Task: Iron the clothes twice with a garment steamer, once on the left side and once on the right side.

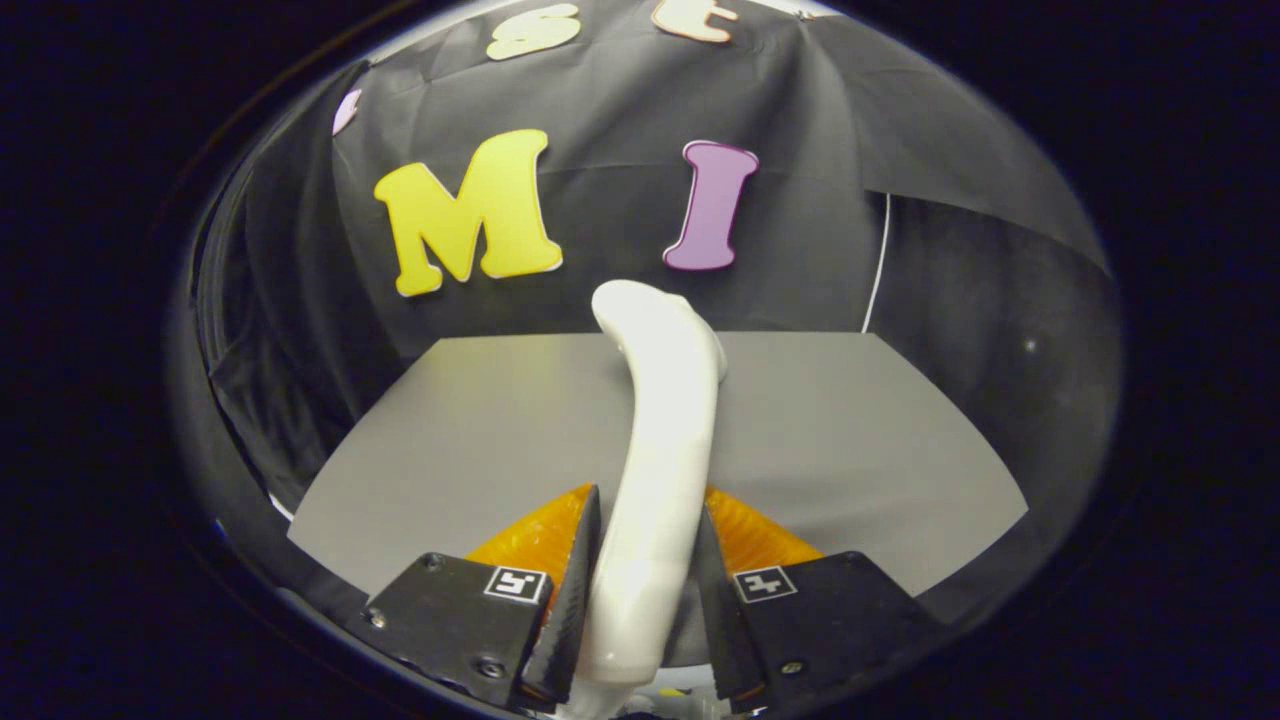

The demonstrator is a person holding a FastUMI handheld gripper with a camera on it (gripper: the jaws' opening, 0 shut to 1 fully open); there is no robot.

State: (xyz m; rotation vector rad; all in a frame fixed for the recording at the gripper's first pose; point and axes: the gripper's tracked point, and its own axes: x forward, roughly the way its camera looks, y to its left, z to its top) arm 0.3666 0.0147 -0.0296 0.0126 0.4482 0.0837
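Claw (640, 590) pinching the glossy white curved plastic garment steamer (660, 440) by its handle, both fingers pressed on it from 9 and 3 o'clock, gap only as wide as the handle

Steamer runs from between the fingers up toward 12 o'clock, head bent over toward 11 at the far end, above the flat grey matte surface (850, 440). Grip sits low on the handle, probably so the head leads and can be swept along the fabric

Orange ribbed-looking cloth (540, 535) lies just under and beside the fingers, showing at 10 and 2 o'clock off the handle; likely the garment to steam, can't tell its full extent. Steamer head looks clear of it, out over bare surface, so no pass judged underway yet
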